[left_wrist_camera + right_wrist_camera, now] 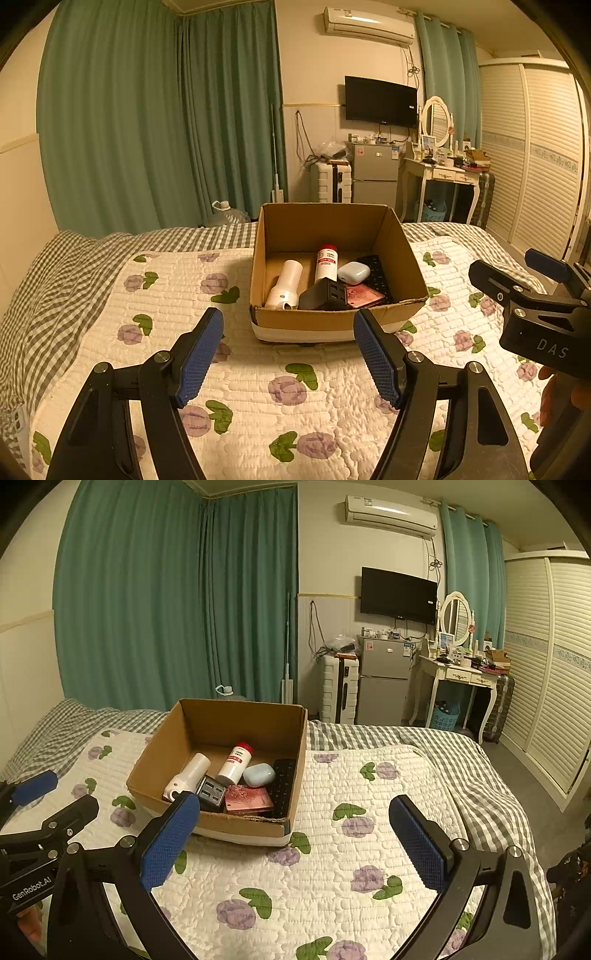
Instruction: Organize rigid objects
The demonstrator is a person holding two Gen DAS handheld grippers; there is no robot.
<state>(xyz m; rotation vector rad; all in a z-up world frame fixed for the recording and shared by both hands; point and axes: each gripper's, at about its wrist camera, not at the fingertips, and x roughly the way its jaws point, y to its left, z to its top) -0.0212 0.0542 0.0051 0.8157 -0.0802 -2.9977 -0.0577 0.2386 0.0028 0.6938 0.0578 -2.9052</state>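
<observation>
A cardboard box [338, 317] sits on a flowered quilt [258, 387] spread over a bed, and everything else is placed from that box.

Left of the box and nearer the camera, the left gripper [288, 354] hovers above the quilt with its blue-padded jaws spread wide and nothing between them. It points straight at the near wall of the box, seemingly ready to reach in or pull away.

Inside the box, from left to right: a white flashlight-like tube [284, 284] lying along the left wall; a black charger block [323, 295] against the near wall; a white bottle [326, 263] with a red cap, lying behind the block; a pale blue earbud case [353, 272]; a pink wallet-like item [364, 295] under the case's near side; and a black keyboard-like slab [282, 786] leaning along the right wall. They lie packed side by side, which suggests the sorting is mostly or fully done; no loose item shows on the quilt.

Right of the box, the right gripper [295, 834] also hangs over the quilt, jaws wide apart and empty, aimed past the box's right corner.
</observation>
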